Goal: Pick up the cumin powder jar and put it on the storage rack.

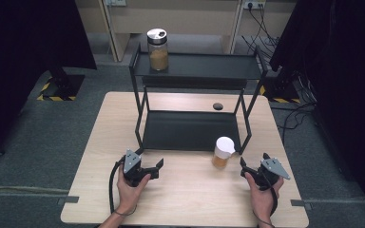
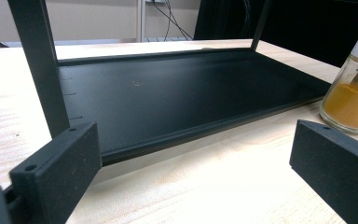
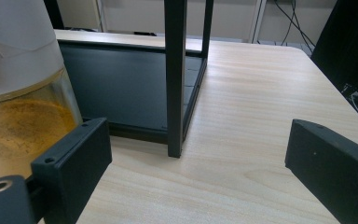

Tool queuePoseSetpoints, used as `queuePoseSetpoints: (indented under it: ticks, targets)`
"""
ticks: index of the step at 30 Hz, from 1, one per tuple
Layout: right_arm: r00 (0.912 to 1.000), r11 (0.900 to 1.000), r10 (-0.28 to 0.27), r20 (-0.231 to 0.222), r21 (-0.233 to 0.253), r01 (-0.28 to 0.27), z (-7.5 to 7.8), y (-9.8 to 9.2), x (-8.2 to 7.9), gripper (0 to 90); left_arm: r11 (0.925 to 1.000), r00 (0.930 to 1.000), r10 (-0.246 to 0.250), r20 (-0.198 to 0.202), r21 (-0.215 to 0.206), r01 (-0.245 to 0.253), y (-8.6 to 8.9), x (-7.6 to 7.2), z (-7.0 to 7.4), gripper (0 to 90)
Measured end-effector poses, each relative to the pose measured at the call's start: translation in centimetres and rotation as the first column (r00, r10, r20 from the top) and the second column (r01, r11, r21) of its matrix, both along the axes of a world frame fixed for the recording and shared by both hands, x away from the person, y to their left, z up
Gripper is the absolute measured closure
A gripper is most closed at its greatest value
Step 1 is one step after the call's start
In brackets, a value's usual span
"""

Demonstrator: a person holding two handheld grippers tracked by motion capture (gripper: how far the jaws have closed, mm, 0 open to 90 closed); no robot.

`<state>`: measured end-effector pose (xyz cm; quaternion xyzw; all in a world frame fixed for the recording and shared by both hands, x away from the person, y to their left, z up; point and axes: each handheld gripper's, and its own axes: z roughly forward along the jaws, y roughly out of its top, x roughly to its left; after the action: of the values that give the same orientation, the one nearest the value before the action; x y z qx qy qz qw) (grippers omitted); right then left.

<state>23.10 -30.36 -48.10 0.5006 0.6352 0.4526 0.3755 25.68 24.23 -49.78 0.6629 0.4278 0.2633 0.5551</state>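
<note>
Two spice jars (one (image 1: 223, 152) on table, one (image 1: 158, 49) on rack).

Left claw (image 1: 155, 167), right claw (image 1: 245, 167): black blocky jaws, grey three-cornered top plates, black trailing cables; forearms bare.

Lab recording bay, black curtains (image 1: 24, 57), hazard-taped stands (image 1: 59, 88), trailing cables (image 1: 290, 118)

Rack post (image 3: 175, 79) beside spice jar (image 1: 222, 153)
</note>
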Motion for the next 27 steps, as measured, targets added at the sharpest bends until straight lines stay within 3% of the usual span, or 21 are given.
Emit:
queuePoseSetpoints:
  ticks: [27]
  targets:
    - [0.9999,1.0,0.009,0.01,-0.009,-0.009,-0.12,0.01,-0.15,7.2,1.0,1.0,0.001,0.003,0.003,-0.001,-0.03,-0.15,-0.01,1.9]
